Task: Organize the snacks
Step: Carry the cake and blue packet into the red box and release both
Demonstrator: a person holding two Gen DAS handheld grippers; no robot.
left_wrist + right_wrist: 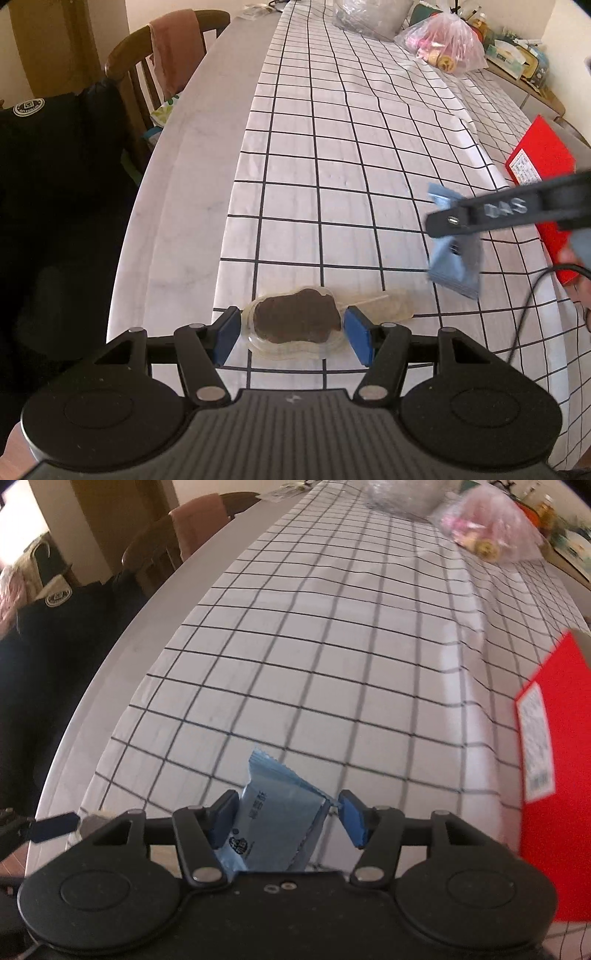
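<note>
Left tongs (291, 332) clamped on clear-wrapped brown snack (295, 321) on checked desk (332, 147) | right tongs (286, 818) clamped on light-blue foil snack packet (273, 812), lifted

One clear plastic packet with a dark brown chocolate-coated snack on a stick (295, 325) lies at six o'clock on the worktop. One pale blue foil snack sachet (275, 823) hangs at four o'clock. One flat red cardboard box (543, 177) sits at three o'clock. Two plastic bags lie near one o'clock: one pink translucent (447, 44), one clear crinkled (369, 14). Two wooden chairs (147, 74) stand at ten o'clock.
</note>
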